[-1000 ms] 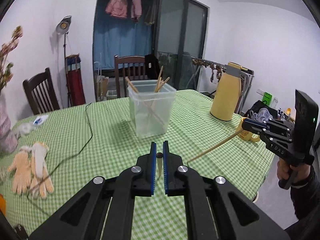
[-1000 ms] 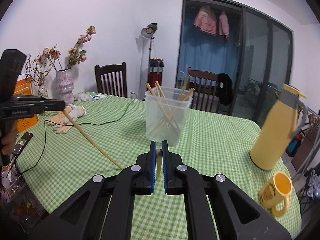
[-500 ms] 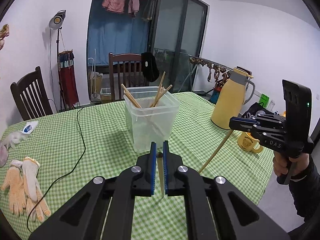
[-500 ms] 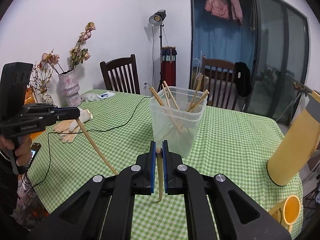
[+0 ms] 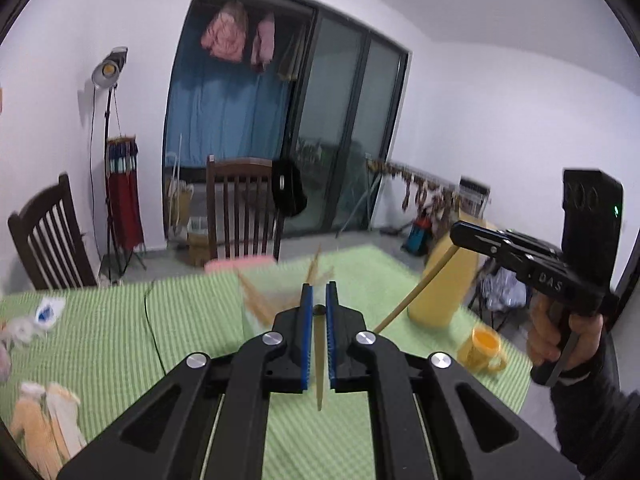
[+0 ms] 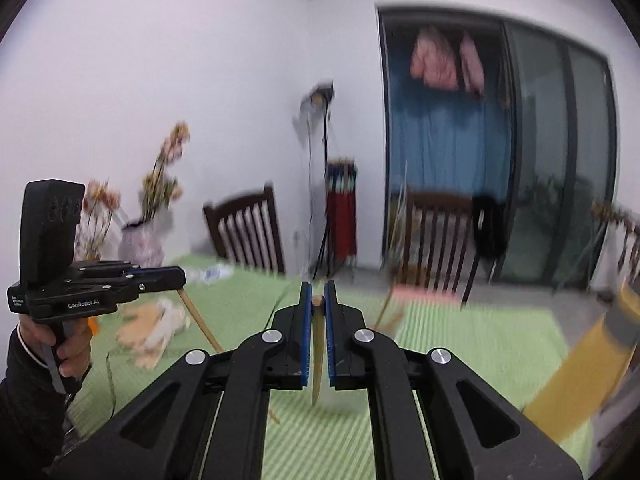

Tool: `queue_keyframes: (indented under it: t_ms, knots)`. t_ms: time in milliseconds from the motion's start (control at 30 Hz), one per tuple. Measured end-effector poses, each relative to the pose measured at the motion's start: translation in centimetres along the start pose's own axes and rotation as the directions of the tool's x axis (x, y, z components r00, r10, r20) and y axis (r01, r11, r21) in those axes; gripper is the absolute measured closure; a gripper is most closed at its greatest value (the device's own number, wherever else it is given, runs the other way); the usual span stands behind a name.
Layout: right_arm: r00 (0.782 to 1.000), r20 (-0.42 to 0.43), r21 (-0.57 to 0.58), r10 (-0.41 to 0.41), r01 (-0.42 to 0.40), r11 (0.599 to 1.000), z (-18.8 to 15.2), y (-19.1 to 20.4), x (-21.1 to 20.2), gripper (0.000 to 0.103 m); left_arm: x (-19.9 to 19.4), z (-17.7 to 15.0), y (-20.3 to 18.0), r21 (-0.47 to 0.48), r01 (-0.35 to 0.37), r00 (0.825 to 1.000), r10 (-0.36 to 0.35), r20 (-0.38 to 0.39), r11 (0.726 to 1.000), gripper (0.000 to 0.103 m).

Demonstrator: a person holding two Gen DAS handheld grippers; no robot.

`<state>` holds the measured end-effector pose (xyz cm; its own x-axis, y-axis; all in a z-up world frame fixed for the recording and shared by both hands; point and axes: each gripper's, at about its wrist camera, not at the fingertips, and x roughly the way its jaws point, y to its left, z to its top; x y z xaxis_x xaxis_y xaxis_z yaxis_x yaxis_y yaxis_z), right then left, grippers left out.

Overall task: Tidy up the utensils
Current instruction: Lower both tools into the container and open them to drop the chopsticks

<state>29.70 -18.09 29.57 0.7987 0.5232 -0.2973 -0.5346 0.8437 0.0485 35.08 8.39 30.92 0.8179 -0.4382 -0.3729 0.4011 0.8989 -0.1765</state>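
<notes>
The left gripper (image 5: pixel 317 300) stayed clamped on its chopstick (image 5: pixel 319 364), the right gripper (image 6: pixel 317 298) on another chopstick (image 6: pixel 317 356). Both had risen over the past second (views blurred), so the clear container (image 5: pixel 276 300), at twelve o'clock, sat lower; dropping them in looked imminent.

The matte black two-finger left gripper (image 5: pixel 319 300) had blue ribbed pads (image 5: pixel 306 340), silver round screws (image 5: pixel 271 337) and angular cut-out arms.
</notes>
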Motion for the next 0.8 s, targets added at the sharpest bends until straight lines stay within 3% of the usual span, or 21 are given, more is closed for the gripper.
queue_keyframes:
  t_ms: [167,300,400,467,567,667,800]
  knots:
    - [0.997,0.080,0.006,-0.021,0.021,1.000,4.7,-1.3,2.7,0.097,1.5,5.9,2.3,-0.072,0.022,0.996,-0.016,0.083,0.997,0.100]
    - [0.996,0.054,0.029,-0.071,0.069,0.997,5.3,-2.9,7.7,0.097,4.9,7.5,4.7,-0.150,0.050,0.996,-0.037,0.083,0.987,0.100]
    - [0.995,-0.019,0.071,-0.094,0.096,0.993,3.5,-4.6,12.6,0.097,10.2,5.4,6.8,-0.227,0.052,0.998,-0.047,0.027,0.973,0.100]
    - [0.992,-0.079,0.124,-0.096,0.105,0.987,1.4,-6.3,15.8,0.096,14.5,2.7,8.9,-0.341,0.056,0.996,-0.074,-0.040,0.939,0.100]
    - [0.984,-0.166,0.220,-0.066,0.102,0.970,-2.1,-8.5,19.2,0.097,19.1,-1.1,10.7,-0.429,0.041,0.986,-0.107,-0.130,0.903,0.100]
    - [0.973,-0.223,0.238,-0.057,0.110,0.965,-4.3,-9.0,20.7,0.097,21.2,-3.8,11.0,-0.430,0.005,0.979,-0.092,-0.182,0.903,0.099]
    - [0.966,-0.246,0.224,-0.075,0.132,0.965,-4.9,-8.7,21.1,0.096,21.0,-4.6,11.1,-0.431,0.007,0.984,-0.083,-0.157,0.902,0.099]
